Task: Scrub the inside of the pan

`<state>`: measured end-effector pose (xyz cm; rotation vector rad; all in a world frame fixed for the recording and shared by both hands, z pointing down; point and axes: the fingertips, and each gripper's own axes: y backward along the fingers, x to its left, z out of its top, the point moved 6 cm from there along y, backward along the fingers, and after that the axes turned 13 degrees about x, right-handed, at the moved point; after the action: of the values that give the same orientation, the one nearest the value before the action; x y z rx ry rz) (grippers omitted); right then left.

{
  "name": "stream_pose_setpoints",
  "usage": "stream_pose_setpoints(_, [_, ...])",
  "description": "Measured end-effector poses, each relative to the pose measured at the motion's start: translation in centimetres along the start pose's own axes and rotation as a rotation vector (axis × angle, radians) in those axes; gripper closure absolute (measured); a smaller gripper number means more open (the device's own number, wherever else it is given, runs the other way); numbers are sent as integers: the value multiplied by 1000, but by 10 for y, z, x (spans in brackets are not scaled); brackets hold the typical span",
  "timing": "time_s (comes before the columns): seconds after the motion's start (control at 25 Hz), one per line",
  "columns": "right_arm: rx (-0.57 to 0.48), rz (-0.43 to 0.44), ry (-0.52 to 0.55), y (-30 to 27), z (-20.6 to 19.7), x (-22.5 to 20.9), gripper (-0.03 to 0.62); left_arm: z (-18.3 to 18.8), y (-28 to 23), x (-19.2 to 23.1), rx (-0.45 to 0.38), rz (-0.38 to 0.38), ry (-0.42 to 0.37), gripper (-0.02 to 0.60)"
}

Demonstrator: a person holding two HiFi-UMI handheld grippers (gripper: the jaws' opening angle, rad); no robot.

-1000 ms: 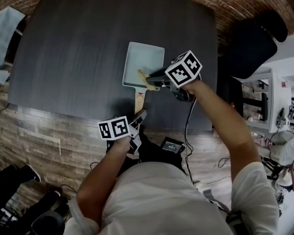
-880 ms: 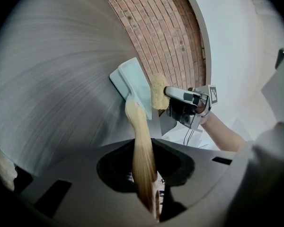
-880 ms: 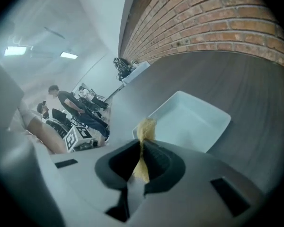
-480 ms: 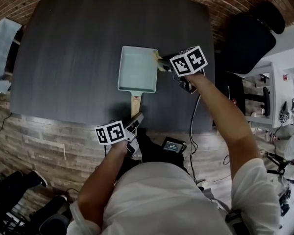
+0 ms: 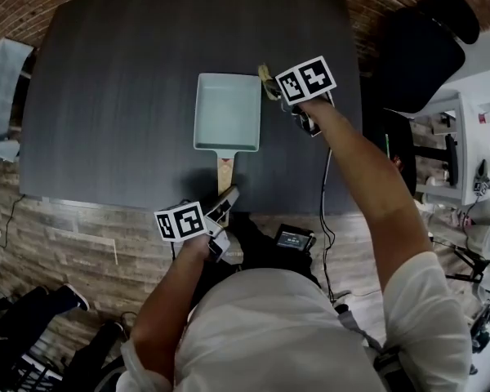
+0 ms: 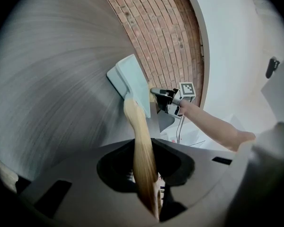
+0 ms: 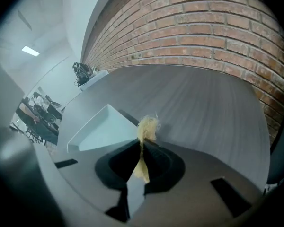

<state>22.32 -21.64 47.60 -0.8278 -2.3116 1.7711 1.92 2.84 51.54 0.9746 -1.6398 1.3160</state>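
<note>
The pan (image 5: 226, 113) lies in the middle of the counter (image 5: 114, 96). It looks stiff, shallow and fairly light, likely to skate on the smooth top, so the wooden handle (image 5: 224, 170) at its near side is the hold. My left claw (image 5: 227, 194) is clamped on it. My right claw (image 5: 274, 90) pinches a soft fibrous scrubber (image 5: 265, 75) beside the pan's far right corner.

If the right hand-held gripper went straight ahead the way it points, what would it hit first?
Likely the dark table, just beside the pan's corner, with its held scrubber touching first; depth is unclear.
</note>
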Motion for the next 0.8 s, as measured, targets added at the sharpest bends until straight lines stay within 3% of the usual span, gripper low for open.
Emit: stream_pose_setpoints(0.8, [-1,167,39,-8,-43,37,560,4,-4,-1,131,1,-50,500])
